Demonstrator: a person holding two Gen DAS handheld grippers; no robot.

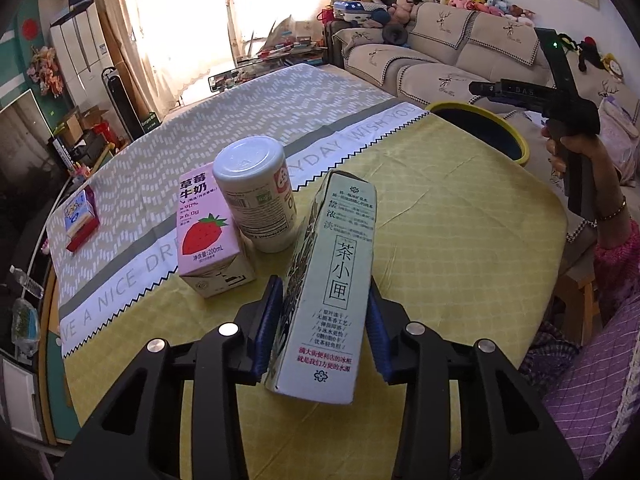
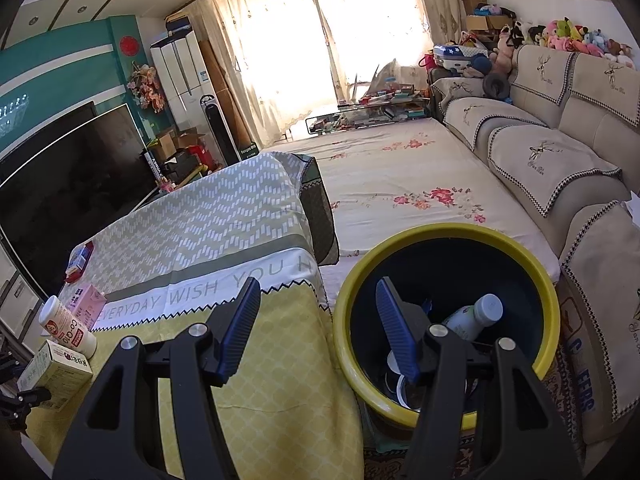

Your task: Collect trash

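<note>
On the left wrist view, my left gripper point(image 1: 325, 324) has its jaws clamped on the tea carton point(image 1: 330, 276), with the strawberry milk point(image 1: 208, 236) and bottle point(image 1: 256, 196) just beyond it on the tabletop point(image 1: 440, 216). On the right wrist view, my right gripper point(image 2: 320, 328) hangs with jaws wide apart and empty, straddling the bin point(image 2: 448, 236) rim.

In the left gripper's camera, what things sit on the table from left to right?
Small blue-and-red box → pink strawberry milk carton → white plastic bottle → pale green tea carton held in the left gripper → yellow-rimmed dark bin.
</note>
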